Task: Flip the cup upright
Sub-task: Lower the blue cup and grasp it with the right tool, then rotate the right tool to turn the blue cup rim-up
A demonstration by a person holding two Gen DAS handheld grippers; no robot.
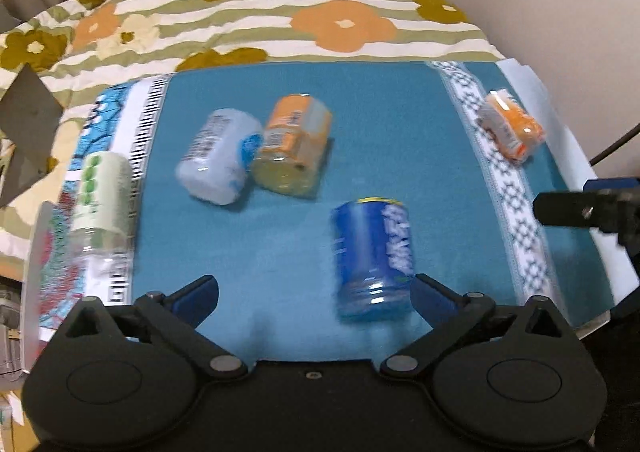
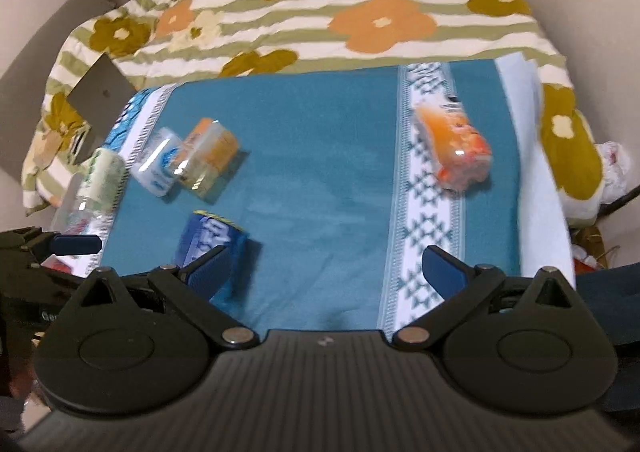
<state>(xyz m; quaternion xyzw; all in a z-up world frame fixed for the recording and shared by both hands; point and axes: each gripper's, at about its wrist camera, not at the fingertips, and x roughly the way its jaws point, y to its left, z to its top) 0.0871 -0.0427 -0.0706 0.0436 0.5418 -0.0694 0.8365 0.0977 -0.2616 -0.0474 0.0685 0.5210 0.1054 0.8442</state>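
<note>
**Near the left jaws: blue cup waits to be turned**

Between and just beyond the left gripper [image 1: 314,292], toward its right finger, the blue cup [image 1: 374,258] sits on the teal cloth [image 1: 400,139]. Blur makes it hard to say whether it lies on its side or stands inverted; its clear end points near, its yellow-rimmed end far. The jaws are spread wide and hold nothing, and the cup looks to be just beside the right finger rather than gripped.

Judging by this, the step in hand is the approach, with no cup grasped yet. The next move would call for centring the cup between the jaws, closing on its body, then rotating the wrist so the open end faces up before setting it down.

Farther out, a white cup [image 1: 220,157] and an orange cup [image 1: 292,151] lie touching left of centre, a green cup [image 1: 104,195] lies at the left border, and a second orange cup [image 1: 510,131] lies on the patterned band at the right. The right gripper [image 2: 326,272] hovers over the near cloth, jaws released and empty.

Which cup is meant cannot be told for certain; blue is only the nearest. Motion blur smears every label, and in the right view the blue cup is partly hidden behind a finger. A flowered quilt [image 1: 340,23] covers the bed beyond.
</note>
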